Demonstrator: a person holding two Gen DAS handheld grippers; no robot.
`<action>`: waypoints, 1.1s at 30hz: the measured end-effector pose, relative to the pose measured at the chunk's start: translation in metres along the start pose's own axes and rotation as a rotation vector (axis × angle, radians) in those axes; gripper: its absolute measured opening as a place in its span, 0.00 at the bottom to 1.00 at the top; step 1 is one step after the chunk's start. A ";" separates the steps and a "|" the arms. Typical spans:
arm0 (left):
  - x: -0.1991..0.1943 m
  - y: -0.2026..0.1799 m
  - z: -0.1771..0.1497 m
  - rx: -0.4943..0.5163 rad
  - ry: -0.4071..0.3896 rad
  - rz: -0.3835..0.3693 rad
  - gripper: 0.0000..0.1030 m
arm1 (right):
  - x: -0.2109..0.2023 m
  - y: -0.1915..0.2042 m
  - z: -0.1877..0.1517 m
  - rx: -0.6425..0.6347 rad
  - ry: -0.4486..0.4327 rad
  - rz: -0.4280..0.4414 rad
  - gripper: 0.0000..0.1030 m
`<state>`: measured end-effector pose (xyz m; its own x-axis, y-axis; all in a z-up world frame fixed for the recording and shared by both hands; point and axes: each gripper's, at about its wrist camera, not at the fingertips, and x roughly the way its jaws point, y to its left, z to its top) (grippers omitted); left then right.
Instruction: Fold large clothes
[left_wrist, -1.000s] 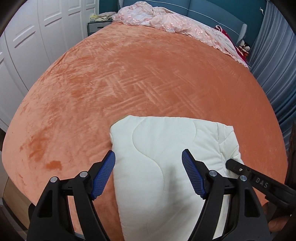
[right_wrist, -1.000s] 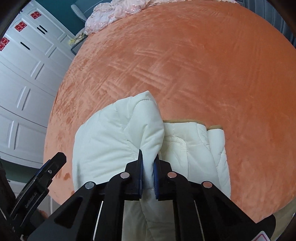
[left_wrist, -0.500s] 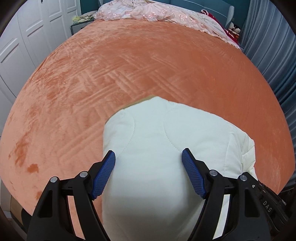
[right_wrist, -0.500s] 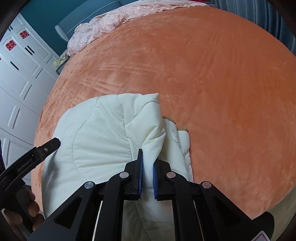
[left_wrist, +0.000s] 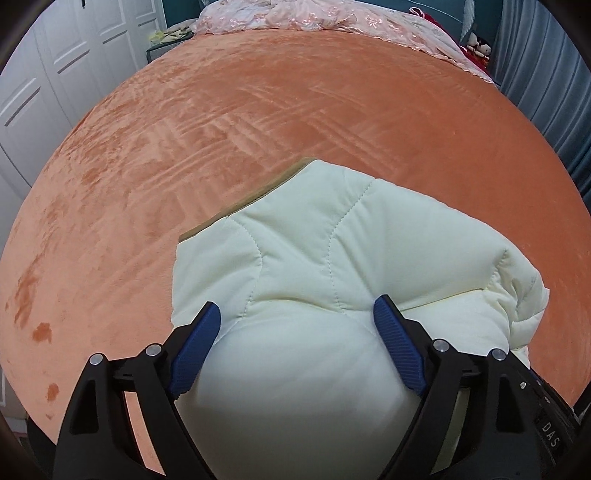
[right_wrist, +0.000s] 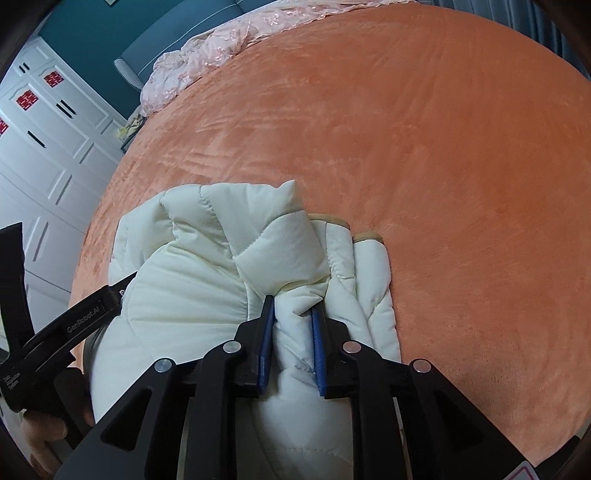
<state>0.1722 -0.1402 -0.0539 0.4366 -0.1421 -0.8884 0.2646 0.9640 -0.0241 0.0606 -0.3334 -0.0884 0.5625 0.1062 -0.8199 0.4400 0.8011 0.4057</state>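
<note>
Left gripper (left_wrist: 297, 321): jaws just widened, straddling the jacket (left_wrist: 332, 266) bulge, pads at its sides, not clamped. Jacket on orange bed (left_wrist: 258, 129).
Right gripper (right_wrist: 291, 321): jaws just eased apart, jacket (right_wrist: 192, 280) fold between pads, apparently still gripped.

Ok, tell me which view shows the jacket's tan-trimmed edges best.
The right wrist view: two tan-trimmed edges of the cream jacket lie side by side on the orange bedspread, uncovered. The left wrist view shows only one tan strip along the jacket's far-left edge.
</note>
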 end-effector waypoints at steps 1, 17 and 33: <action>0.002 0.000 -0.001 -0.001 -0.002 0.003 0.82 | 0.001 -0.001 -0.001 -0.002 -0.006 0.001 0.13; 0.005 0.006 -0.007 -0.024 -0.061 -0.008 0.84 | -0.014 -0.019 -0.003 0.109 -0.077 0.121 0.17; -0.093 0.042 -0.085 0.020 0.072 -0.114 0.84 | -0.086 -0.013 -0.084 0.011 0.129 0.050 0.31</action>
<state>0.0697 -0.0678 -0.0110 0.3400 -0.2334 -0.9110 0.3265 0.9377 -0.1184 -0.0524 -0.3032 -0.0570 0.4899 0.2208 -0.8434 0.4222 0.7863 0.4511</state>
